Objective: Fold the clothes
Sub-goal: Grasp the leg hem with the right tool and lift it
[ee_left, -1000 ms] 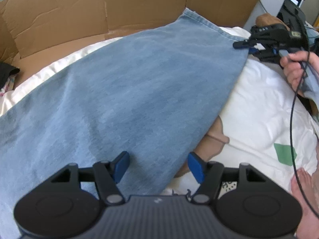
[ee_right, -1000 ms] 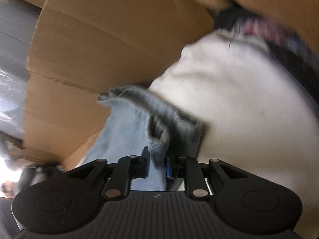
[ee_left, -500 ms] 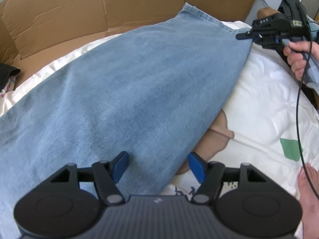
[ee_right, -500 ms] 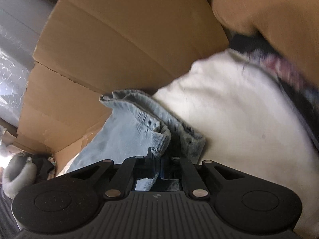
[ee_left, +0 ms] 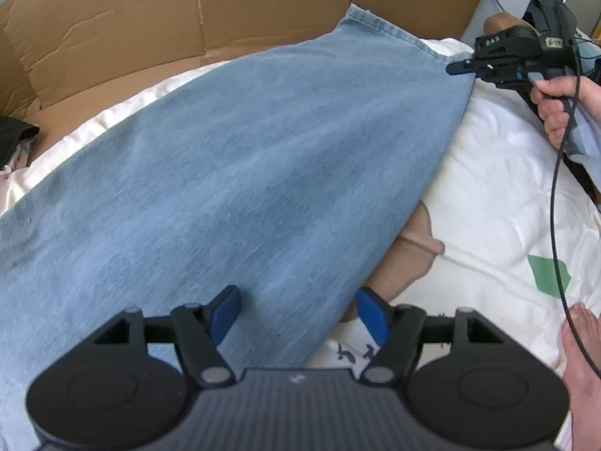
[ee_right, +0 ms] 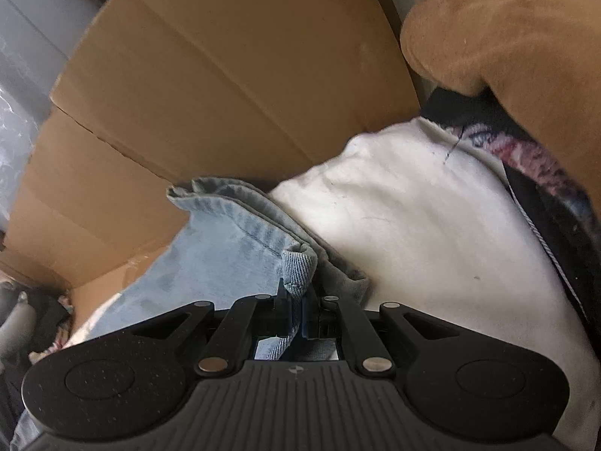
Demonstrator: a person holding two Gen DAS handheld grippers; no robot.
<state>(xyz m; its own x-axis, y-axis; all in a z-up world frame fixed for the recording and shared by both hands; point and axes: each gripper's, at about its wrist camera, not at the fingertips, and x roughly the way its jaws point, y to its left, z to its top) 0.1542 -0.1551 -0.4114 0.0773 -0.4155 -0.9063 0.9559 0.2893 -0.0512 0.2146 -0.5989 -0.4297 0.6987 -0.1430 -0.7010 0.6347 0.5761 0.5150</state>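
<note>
A light blue denim garment (ee_left: 244,169) lies spread across white bedding (ee_left: 507,188). My left gripper (ee_left: 296,300) hangs over its near right edge, jaws opening, blue pads apart with the denim edge between them and not pressed. At the far right corner my right gripper (ee_left: 456,69), held by a person's hand (ee_left: 556,105), pinches the hem. In the right wrist view that gripper (ee_right: 296,293) is shut on a bunched fold of the denim hem (ee_right: 225,255), which stands up a little from the bedding (ee_right: 432,225).
Cardboard walls (ee_left: 188,7) ring the far side. A tan garment (ee_left: 409,259) pokes out under the denim's right edge. A black cable (ee_left: 556,225) hangs at the right above a bare foot (ee_left: 582,357). Dark clothing (ee_left: 15,135) lies far left; a brown cushion (ee_right: 507,30) sits beyond the bedding.
The right gripper's jaws closed onto the denim hem and the hand rolled, pulling the hem corner up and taut. The left gripper stayed in place over the near edge.
</note>
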